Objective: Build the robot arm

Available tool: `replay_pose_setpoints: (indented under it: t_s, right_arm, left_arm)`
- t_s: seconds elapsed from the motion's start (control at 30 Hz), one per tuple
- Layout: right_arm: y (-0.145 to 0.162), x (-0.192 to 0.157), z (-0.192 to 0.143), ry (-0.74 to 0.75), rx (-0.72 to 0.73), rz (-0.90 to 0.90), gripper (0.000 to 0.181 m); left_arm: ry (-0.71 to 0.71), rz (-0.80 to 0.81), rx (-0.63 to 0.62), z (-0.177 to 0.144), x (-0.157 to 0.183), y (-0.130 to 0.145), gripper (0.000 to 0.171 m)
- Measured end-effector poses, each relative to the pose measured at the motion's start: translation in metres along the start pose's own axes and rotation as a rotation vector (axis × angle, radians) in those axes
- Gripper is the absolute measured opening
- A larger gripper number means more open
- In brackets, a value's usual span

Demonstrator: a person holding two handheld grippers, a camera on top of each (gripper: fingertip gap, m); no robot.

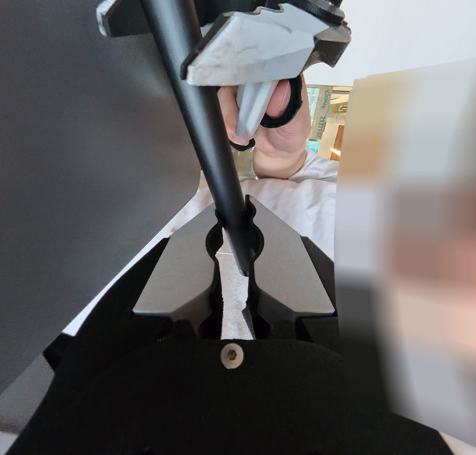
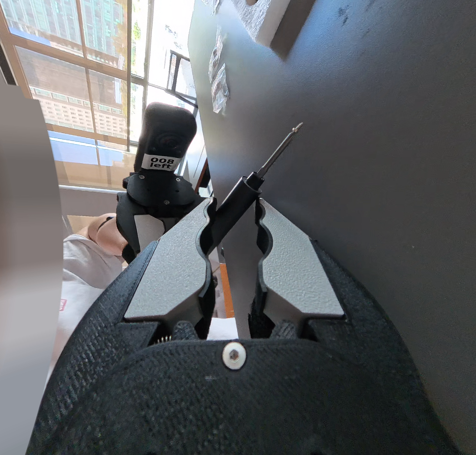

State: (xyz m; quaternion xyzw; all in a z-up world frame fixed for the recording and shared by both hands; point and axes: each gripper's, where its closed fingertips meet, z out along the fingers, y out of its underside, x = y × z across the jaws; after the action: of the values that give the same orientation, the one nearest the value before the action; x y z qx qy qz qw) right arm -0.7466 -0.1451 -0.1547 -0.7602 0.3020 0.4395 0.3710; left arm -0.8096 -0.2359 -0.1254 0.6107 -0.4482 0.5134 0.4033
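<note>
A black screwdriver (image 1: 195, 107) runs between both grippers. My left gripper (image 1: 233, 207) is shut on the rear end of its handle, which sits in the grooves at the fingertips. My right gripper (image 2: 235, 201) is closed around the handle (image 2: 231, 208) near the front; both fingers (image 2: 177, 257) touch it, and it crosses them at a slant. The thin metal bit (image 2: 280, 149) points up and to the right, its tip close to a dark grey tabletop (image 2: 360, 159). In the left wrist view the right gripper's fingers (image 1: 244, 48) sit on either side of the handle.
The grey tabletop (image 1: 77, 133) fills the left of the left wrist view. A white foam block (image 2: 273, 9) and small clear bags (image 2: 219, 87) lie on it. The left gripper's camera (image 2: 167, 136) and a hand (image 2: 103, 234) are close by. Windows (image 2: 77, 56) are behind. My hands' fingertips stand some 11 cm from each other. The white foam block (image 2: 273, 9) is about 15 cm from my right fingertips and 25 cm from my left.
</note>
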Motion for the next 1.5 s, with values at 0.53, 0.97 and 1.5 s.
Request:
replay_pose_setpoints:
  t_s: [0.53,0.97,1.5]
  right_arm:
    - [-0.045,-0.04,-0.086,-0.468,0.121,-0.049,0.026]
    - [-0.098,0.008,-0.182,-0.591,-0.192,-0.056,0.016]
    - [-0.137,0.04,-0.154,-0.346,-0.275,-0.292,0.016]
  left_arm:
    - [0.185,0.251,0.36,0.07,0.052,-0.065,0.008]
    - [0.348,0.264,0.8,0.164,0.083,-0.186,0.008]
    - [-0.068,0.247,0.925,0.135,0.036,-0.241,0.008]
